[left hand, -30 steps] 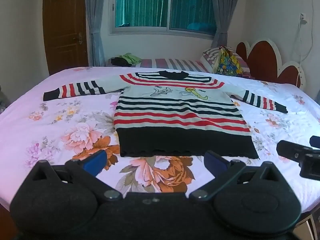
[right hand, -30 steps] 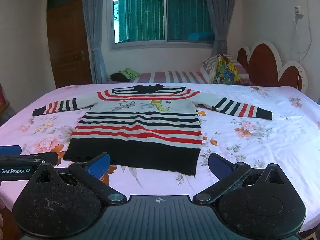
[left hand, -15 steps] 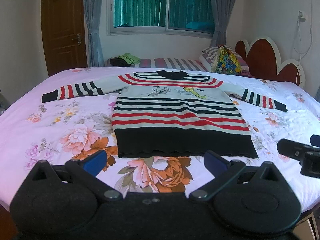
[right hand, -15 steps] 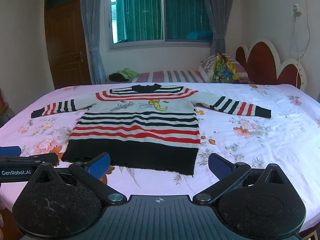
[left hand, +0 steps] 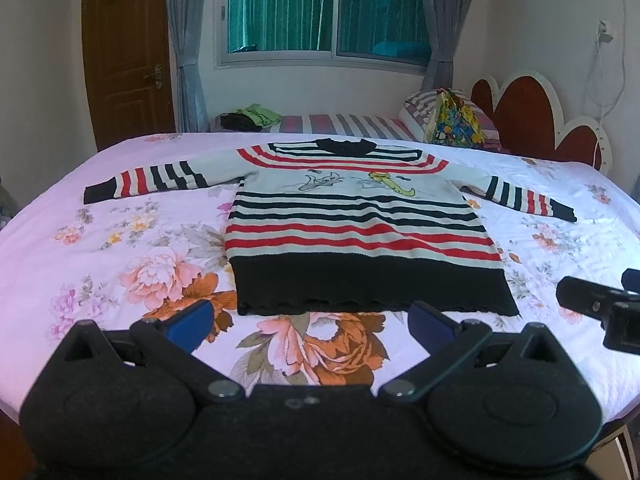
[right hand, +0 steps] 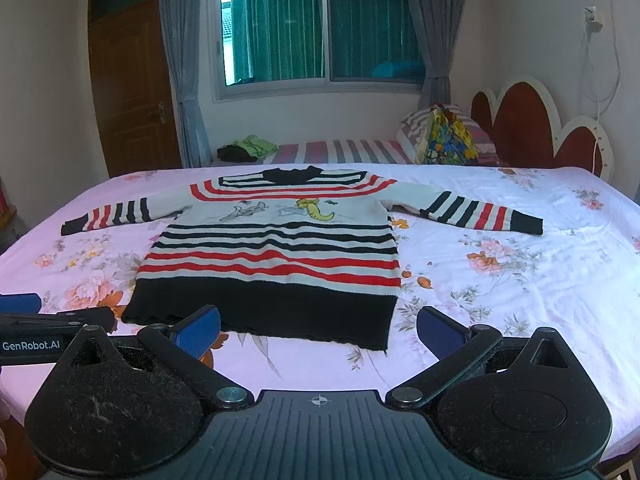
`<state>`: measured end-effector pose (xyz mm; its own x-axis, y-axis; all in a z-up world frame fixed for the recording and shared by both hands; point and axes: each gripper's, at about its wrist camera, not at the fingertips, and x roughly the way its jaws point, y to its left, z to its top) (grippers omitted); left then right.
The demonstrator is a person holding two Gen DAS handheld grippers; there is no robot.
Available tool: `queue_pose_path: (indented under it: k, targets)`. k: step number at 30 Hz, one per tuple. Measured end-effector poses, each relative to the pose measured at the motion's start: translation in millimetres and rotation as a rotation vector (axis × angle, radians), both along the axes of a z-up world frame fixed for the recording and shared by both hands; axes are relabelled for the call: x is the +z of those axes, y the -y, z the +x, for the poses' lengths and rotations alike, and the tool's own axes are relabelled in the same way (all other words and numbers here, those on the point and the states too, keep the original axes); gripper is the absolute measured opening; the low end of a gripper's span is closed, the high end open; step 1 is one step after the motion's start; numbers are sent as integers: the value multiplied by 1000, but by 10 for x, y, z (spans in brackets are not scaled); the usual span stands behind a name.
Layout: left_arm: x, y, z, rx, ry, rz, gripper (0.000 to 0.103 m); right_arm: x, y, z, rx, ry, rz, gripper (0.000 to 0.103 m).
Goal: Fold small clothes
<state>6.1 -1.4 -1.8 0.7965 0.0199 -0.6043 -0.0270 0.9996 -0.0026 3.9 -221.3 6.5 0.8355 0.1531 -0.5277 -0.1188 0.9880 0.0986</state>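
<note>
sweater (left hand: 352, 232) flat on bed (left hand: 120, 240), sleeves spread, hem near. left gripper (left hand: 312, 322) and right gripper (right hand: 318, 330) before hem, fingers spread wide, empty.

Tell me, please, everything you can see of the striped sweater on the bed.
The striped sweater looks knitted: off-white with red and black stripes, a black neckline, a broad black hem band and cartoon figures on the chest. It lies flat, front up and unfolded on the floral bedsheet, both sleeves spread sideways, hem nearest the cameras. Nothing but the sheet touches it; both tongs are open and short of the hem.
</note>
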Motion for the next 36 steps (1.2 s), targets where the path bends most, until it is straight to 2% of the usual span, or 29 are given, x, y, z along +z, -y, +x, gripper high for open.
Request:
queue_pose_path:
  k: [36]
  targets:
    - [17, -18, 5, -1, 2, 7, 102, 15, -9, 20, -4, 2, 2, 103]
